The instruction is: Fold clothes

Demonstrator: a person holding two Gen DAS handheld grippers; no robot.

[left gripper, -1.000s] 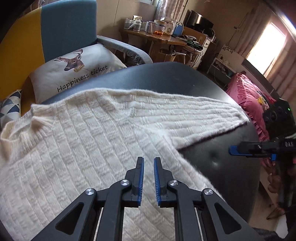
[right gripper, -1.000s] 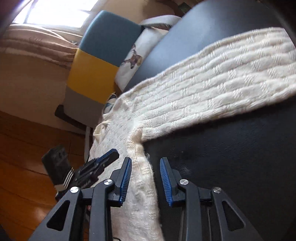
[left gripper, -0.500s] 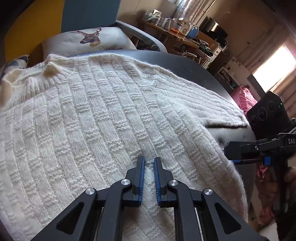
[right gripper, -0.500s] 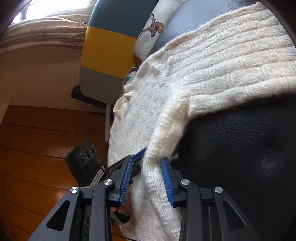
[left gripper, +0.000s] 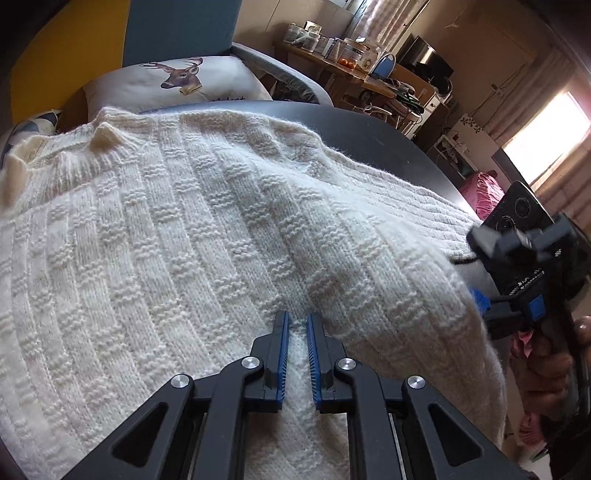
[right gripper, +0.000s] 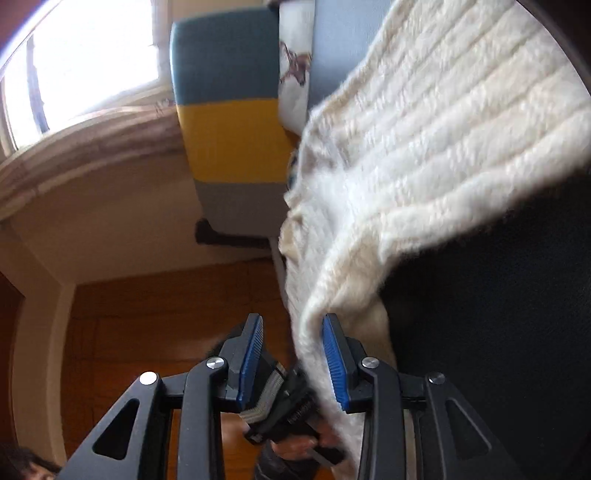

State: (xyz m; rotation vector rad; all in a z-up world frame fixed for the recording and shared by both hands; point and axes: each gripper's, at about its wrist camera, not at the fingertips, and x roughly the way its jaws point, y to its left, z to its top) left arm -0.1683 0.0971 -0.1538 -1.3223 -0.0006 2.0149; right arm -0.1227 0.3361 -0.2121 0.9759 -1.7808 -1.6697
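A cream knitted sweater (left gripper: 184, 240) lies spread over a round black leather table (left gripper: 369, 129). My left gripper (left gripper: 297, 321) is low over the sweater's near part. Its jaws are shut to a narrow slit, with knit showing beneath. At the sweater's right side edge is my right gripper (left gripper: 506, 306), held by a hand. In the right wrist view the sweater's edge (right gripper: 443, 129) hangs off the table (right gripper: 498, 295). It runs between the open jaws of the right gripper (right gripper: 291, 325) and lies against the right finger (right gripper: 334, 362). The left pad is clear of it.
A blue and yellow chair (left gripper: 177, 29) with a deer pillow (left gripper: 177, 81) stands behind the table. A cluttered wooden table (left gripper: 351, 70) and a bright window (left gripper: 543, 129) are at the back right. Pink fabric (left gripper: 484, 192) lies beyond the table. Wooden floor (right gripper: 147, 314) shows below.
My left gripper has come lower and further over the sweater, still shut. My right gripper has rolled and sunk to the sweater's side edge, which now hangs between its jaws.
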